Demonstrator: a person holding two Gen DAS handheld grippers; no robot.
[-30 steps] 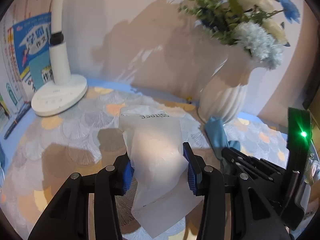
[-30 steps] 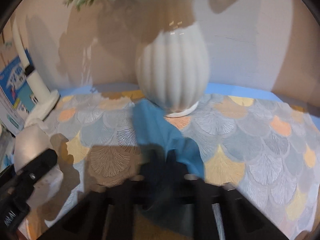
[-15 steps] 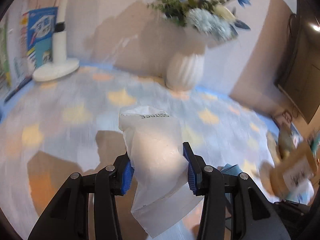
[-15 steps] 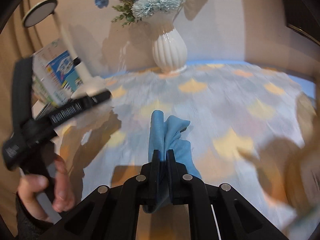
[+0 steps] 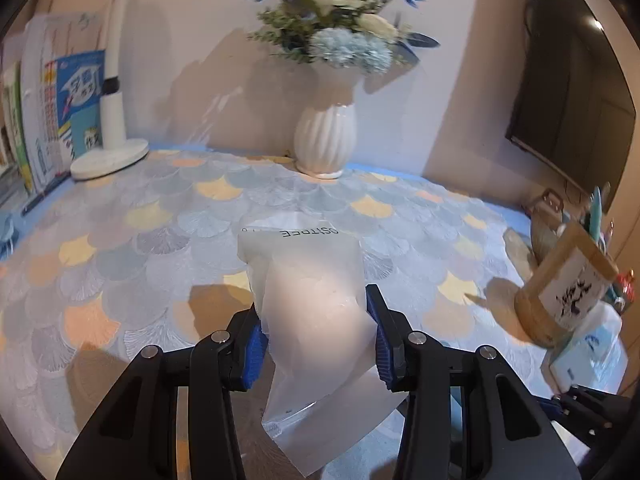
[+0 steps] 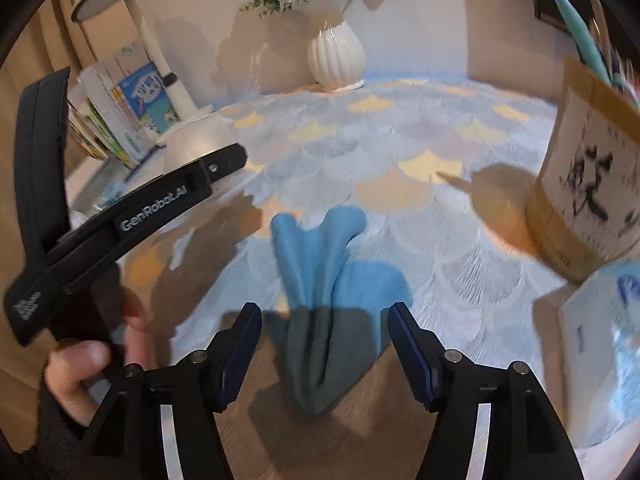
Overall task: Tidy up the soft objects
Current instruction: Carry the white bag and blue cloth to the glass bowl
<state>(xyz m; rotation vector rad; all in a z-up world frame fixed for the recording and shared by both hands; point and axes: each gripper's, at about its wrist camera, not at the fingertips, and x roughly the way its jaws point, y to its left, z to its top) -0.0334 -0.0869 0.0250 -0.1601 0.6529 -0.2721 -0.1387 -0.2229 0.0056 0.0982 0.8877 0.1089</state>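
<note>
Right gripper point(image 6: 324, 356) opening (earlier clamped) around blue cloth point(image 6: 320, 264).

Left gripper point(image 5: 316, 334) jaws stay clamped; right gripper point(image 6: 324, 354) jaws are opening, both angled downward.

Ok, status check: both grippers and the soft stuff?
Left gripper shut on white bag. Right gripper opening, blue cloth between jaws, unpinched. Wooden pen holder close right.

Pale wall point(image 5: 208, 8) (dark screen point(image 5: 572, 80))
</note>
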